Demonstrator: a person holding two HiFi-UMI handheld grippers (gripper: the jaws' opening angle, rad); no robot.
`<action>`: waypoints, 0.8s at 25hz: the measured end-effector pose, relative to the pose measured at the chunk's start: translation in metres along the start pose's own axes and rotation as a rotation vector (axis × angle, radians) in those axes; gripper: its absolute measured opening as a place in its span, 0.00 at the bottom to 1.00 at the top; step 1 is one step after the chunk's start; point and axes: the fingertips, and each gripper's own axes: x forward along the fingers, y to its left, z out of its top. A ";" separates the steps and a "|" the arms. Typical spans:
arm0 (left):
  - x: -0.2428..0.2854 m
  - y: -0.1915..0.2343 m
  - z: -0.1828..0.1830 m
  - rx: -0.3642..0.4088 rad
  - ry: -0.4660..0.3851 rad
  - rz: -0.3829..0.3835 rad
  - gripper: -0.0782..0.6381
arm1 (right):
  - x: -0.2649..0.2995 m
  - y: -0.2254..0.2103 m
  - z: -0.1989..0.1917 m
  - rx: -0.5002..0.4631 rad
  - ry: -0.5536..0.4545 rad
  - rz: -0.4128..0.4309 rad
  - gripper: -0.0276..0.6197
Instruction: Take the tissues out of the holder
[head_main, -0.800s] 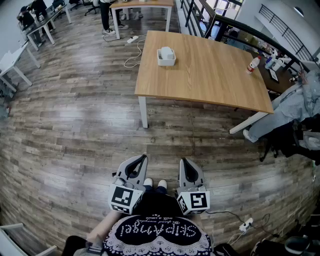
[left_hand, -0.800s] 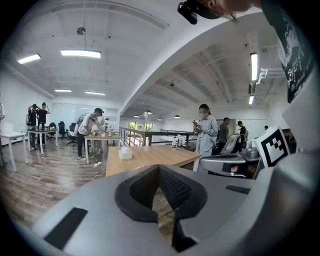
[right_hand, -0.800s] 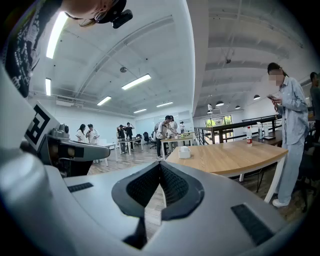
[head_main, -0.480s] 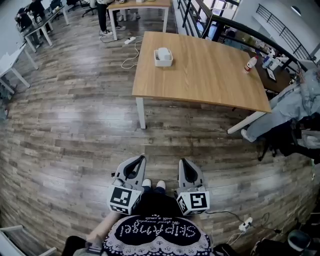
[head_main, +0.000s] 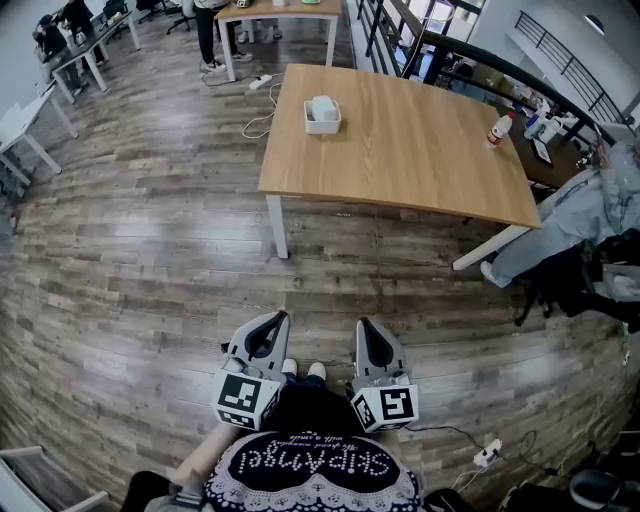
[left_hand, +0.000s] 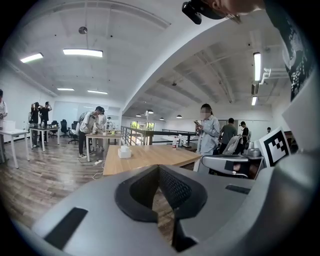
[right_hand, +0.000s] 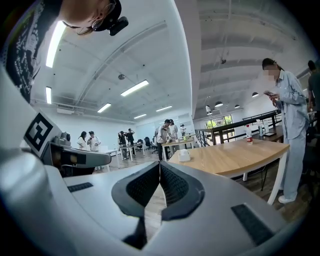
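Note:
A white tissue holder (head_main: 322, 113) with tissues in it stands on the far left part of a wooden table (head_main: 400, 150), well ahead of me. It shows small in the left gripper view as the holder (left_hand: 124, 152) and in the right gripper view as the holder (right_hand: 184, 155). My left gripper (head_main: 282, 318) and right gripper (head_main: 363, 325) are held side by side close to my body, far short of the table. Both are shut with nothing between the jaws.
A bottle (head_main: 497, 129) stands at the table's far right edge. A person in light blue (head_main: 590, 215) stands to the right of the table. More desks and people (head_main: 62, 30) are at the far left. A power strip and cables (head_main: 263, 80) lie on the wooden floor beyond the table.
The view has shifted slightly, and the table now sits a little lower and nearer in the head view. The grippers keep their pose.

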 end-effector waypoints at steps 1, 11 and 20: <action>0.001 -0.003 -0.001 0.000 0.000 0.002 0.12 | -0.001 -0.003 0.000 0.004 -0.001 0.005 0.06; 0.012 -0.029 -0.014 -0.047 0.013 0.020 0.12 | -0.007 -0.022 -0.015 0.017 0.034 0.050 0.06; 0.043 0.010 -0.008 -0.055 0.041 0.012 0.12 | 0.036 -0.025 -0.014 0.027 0.071 0.035 0.06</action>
